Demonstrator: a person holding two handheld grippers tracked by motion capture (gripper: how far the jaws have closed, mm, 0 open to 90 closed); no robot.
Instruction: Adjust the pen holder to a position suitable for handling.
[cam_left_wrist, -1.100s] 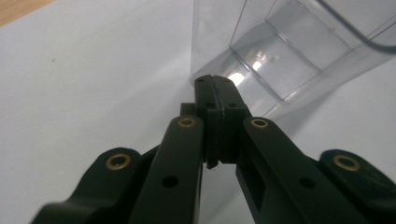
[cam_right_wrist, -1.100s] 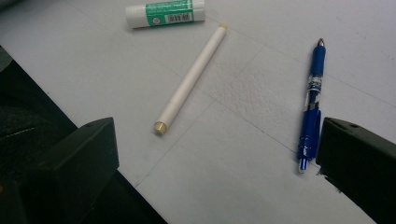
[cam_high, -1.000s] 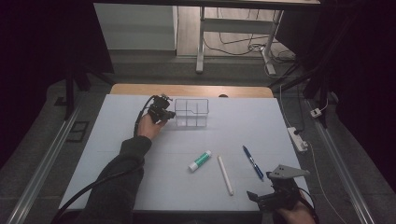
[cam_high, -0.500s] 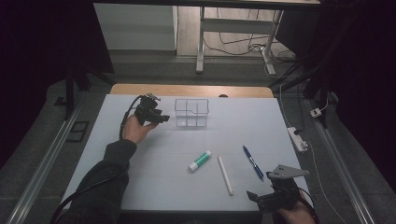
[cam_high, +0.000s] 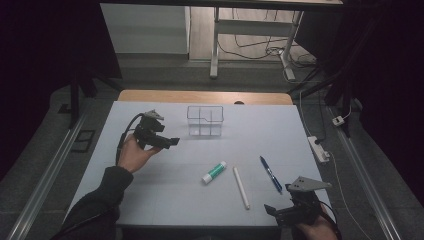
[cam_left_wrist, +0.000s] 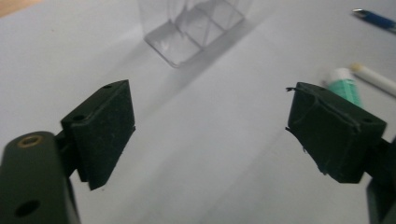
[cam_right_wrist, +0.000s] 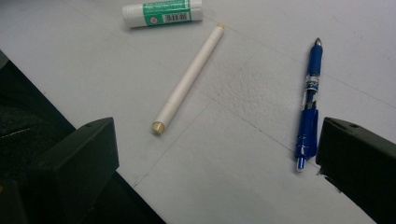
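A clear plastic organizer (cam_high: 205, 121) with compartments stands at the back middle of the white table; it also appears ahead of the left jaws as the clear organizer (cam_left_wrist: 194, 28). My left gripper (cam_high: 167, 141) is held open above the table, left of the organizer, nothing between its pads (cam_left_wrist: 105, 128). A green-and-white glue stick (cam_high: 214, 172), a white pen (cam_high: 241, 187) and a blue pen (cam_high: 270, 174) lie in the front middle. My right gripper (cam_high: 275, 212) hovers open at the front right edge, above the white pen (cam_right_wrist: 187, 80) and blue pen (cam_right_wrist: 309, 105).
A white power strip (cam_high: 319, 148) lies off the table's right edge with its cable. A wooden strip (cam_high: 205, 96) borders the table's far side. Metal rails run along both sides on the floor. The glue stick (cam_right_wrist: 162, 12) lies beyond the white pen.
My left gripper has drawn back from the organizer toward the left and nearer the person, still open. The right gripper has stayed where it was.
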